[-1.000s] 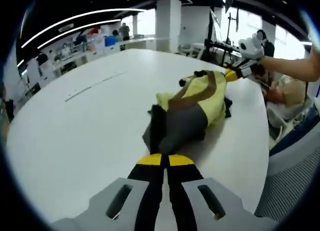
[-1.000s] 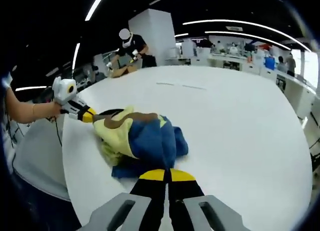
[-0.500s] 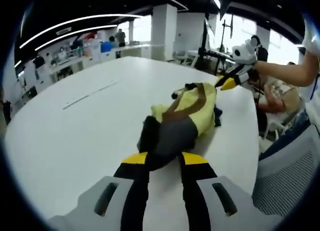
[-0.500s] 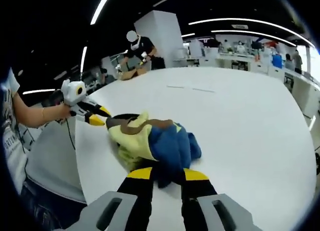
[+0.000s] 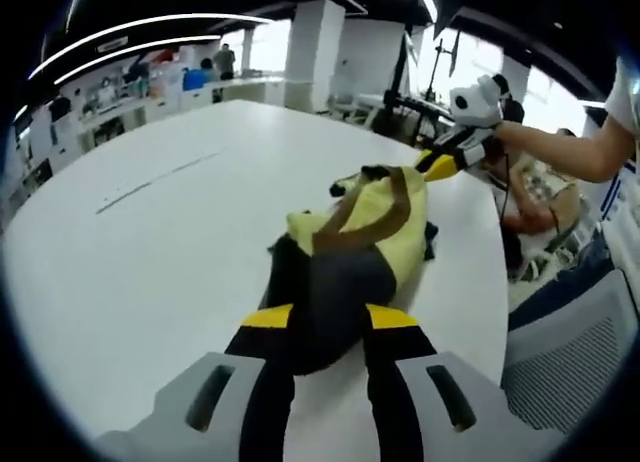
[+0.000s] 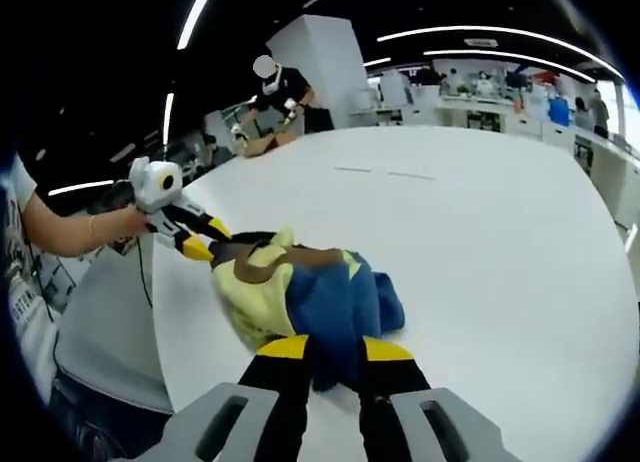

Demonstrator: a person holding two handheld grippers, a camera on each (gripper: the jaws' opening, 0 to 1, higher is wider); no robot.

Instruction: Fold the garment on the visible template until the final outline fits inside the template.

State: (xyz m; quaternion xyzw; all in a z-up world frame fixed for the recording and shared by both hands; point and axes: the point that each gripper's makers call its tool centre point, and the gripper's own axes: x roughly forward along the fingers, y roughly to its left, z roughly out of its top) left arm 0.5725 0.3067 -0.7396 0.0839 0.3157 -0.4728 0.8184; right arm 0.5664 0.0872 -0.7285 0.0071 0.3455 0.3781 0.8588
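garment (image 5: 350,257) lies bunched on the white table (image 5: 150,232), long axis running jaw to jaw. left gripper (image 5: 318,327) and right gripper (image 6: 334,357) both spread wide, one end between each pair, nothing clamped.

The 2 views face each other low and close across the garment (image 5: 350,252) on the table (image 5: 150,242).
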